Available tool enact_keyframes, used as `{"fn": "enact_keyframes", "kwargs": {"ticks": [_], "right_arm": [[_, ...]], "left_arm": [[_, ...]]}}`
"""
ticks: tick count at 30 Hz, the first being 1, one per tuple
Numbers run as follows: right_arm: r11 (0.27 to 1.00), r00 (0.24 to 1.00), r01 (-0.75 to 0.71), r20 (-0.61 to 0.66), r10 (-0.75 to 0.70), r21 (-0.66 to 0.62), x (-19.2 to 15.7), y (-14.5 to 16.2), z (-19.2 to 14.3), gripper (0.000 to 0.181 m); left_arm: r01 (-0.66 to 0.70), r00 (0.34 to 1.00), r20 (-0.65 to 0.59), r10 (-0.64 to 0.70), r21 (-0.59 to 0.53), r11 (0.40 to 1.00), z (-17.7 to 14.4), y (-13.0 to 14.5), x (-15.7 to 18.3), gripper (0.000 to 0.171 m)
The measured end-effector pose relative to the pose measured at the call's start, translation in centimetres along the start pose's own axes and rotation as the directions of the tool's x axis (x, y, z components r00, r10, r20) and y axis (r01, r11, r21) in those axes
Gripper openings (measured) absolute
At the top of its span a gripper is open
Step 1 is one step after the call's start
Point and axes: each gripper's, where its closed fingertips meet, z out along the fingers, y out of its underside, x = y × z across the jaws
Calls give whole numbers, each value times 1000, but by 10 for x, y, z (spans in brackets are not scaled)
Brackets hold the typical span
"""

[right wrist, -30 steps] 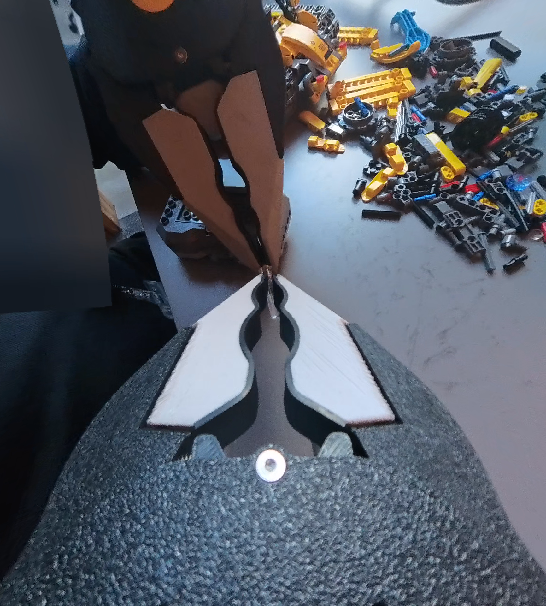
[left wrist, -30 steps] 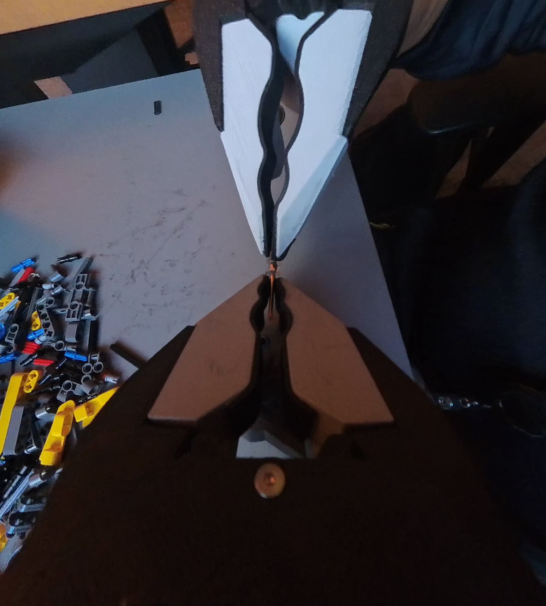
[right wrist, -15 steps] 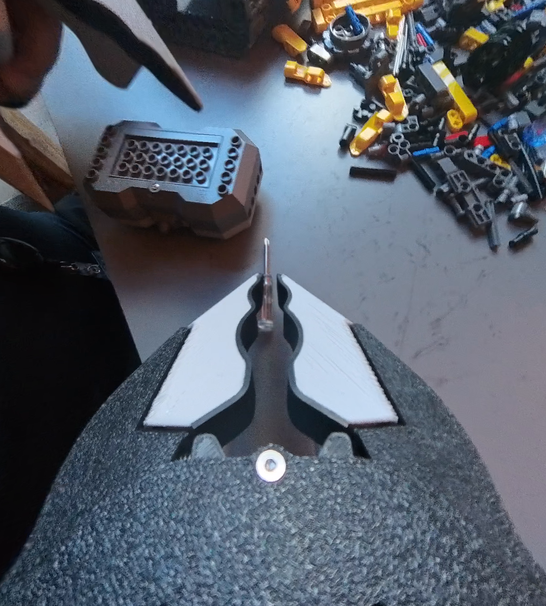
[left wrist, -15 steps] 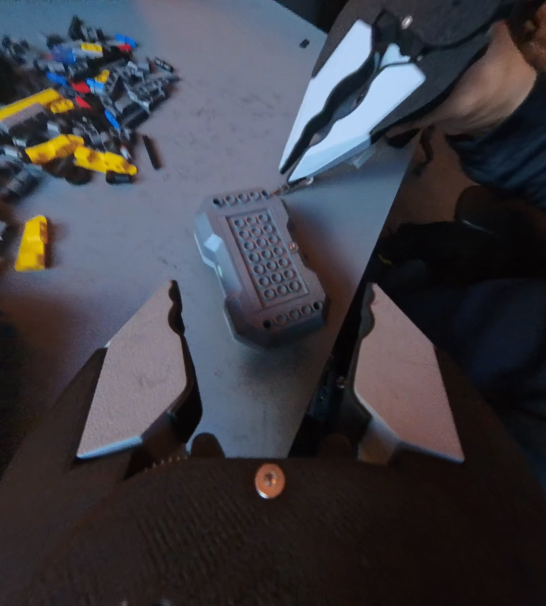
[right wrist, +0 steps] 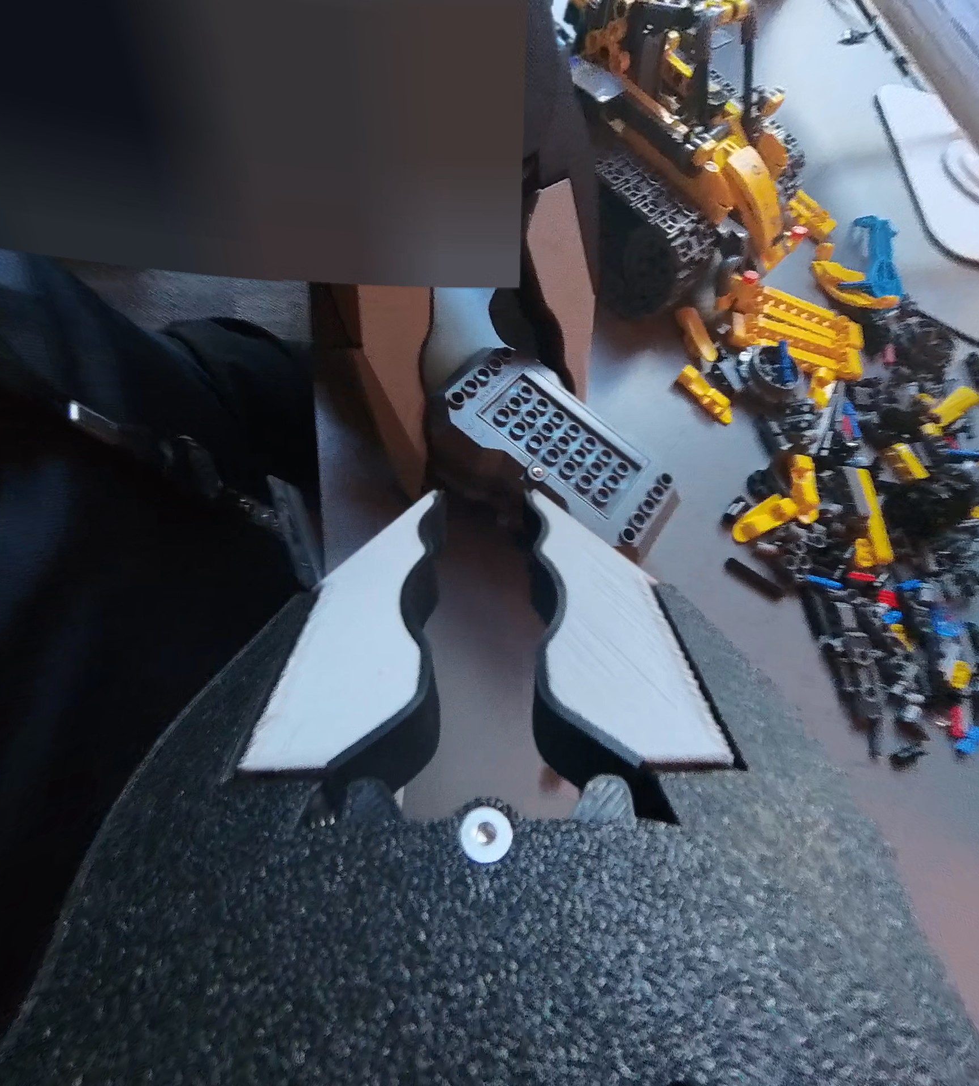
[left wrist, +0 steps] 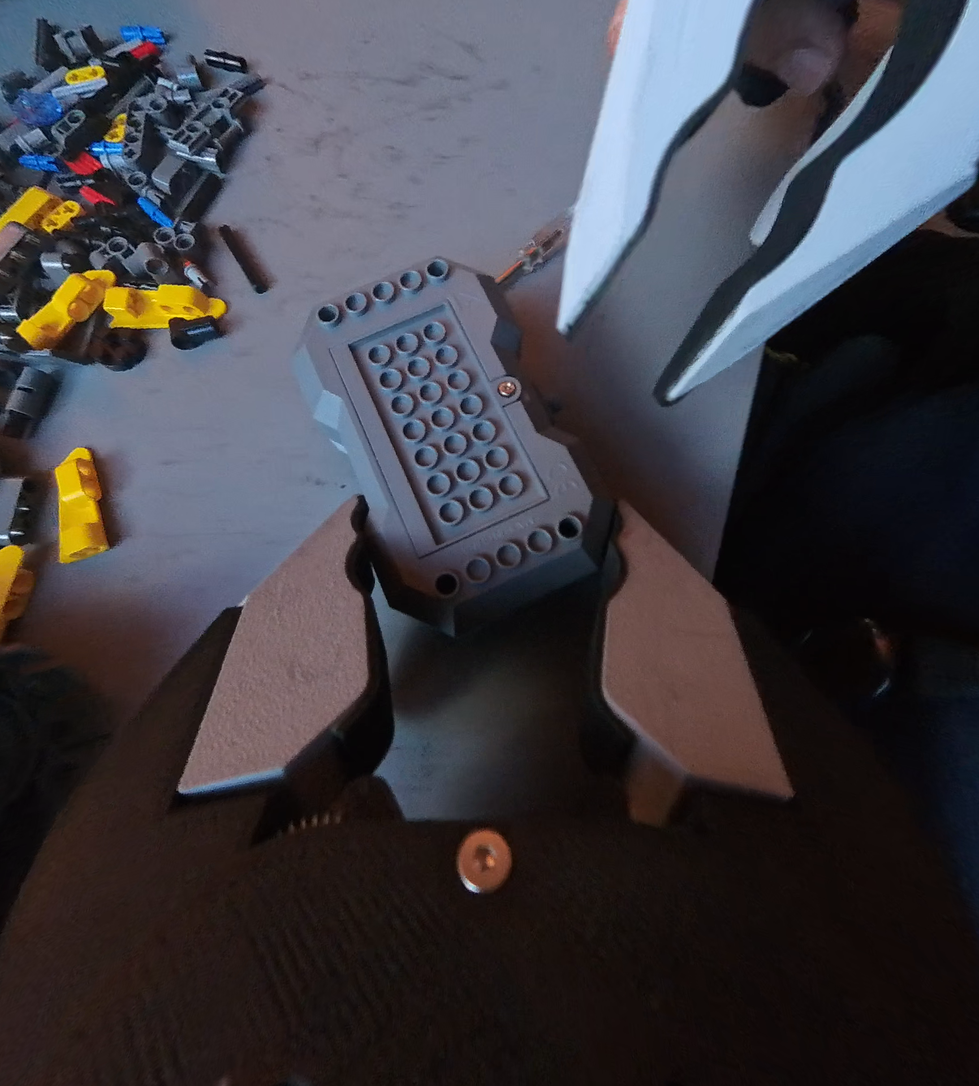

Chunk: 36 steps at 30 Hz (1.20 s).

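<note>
A dark grey studded box with a small screw in its top lies on the grey table near the right edge. My left gripper has its brown fingers against both sides of the box's near end. The right wrist view shows the box and its screw too. My right gripper, white-fingered, is open and empty, its tips just short of the box. It hangs over the box's far right corner in the left wrist view. A small thin tool lies behind the box.
A pile of loose yellow, grey, blue and red bricks covers the table's left side; it also shows in the right wrist view. A yellow tracked vehicle model stands behind it. A person's dark-clothed lap lies past the table edge. About 6 centimeters separates my left fingertips from my right.
The two grippers parted from a tip-to-tip hold on the thin tool. My left gripper opened, moved forward and closed around the box's end. My right gripper opened and the tool left it.
</note>
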Motion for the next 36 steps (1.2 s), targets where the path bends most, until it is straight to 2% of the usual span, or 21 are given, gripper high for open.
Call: {"fn": "enact_keyframes", "kwargs": {"ticks": [6, 17, 23, 28, 30, 33, 36], "right_arm": [[994, 994, 107, -34, -107, -12, -1, -3, 9, 29], [974, 974, 218, -45, -221, -55, -2, 2, 19, 35], [990, 990, 142, -11, -142, -6, -5, -2, 23, 43], [997, 997, 8, 70, -14, 73, -8, -8, 23, 41], [997, 998, -15, 60, 10, 79, -2, -7, 21, 40], [998, 1000, 28, 4, -28, 63, 5, -7, 16, 39], [992, 991, 126, -33, -126, -5, 1, -1, 17, 38]], "left_arm": [[-9, 1000, -5, 9, 2, 1000, 0, 0, 0, 75], [-23, 999, -39, 23, 2, 1000, -1, 2, 2, 75], [-26, 998, -49, 26, 2, 1000, -2, 2, 2, 75], [-26, 998, -55, 26, 3, 1000, -2, 2, 2, 75], [-26, 998, -57, 26, 4, 1000, -2, 2, 2, 75], [-24, 998, -59, 24, 5, 1000, -2, 2, 2, 75], [-22, 998, -61, 22, 5, 1000, -2, 1, 2, 75]]}}
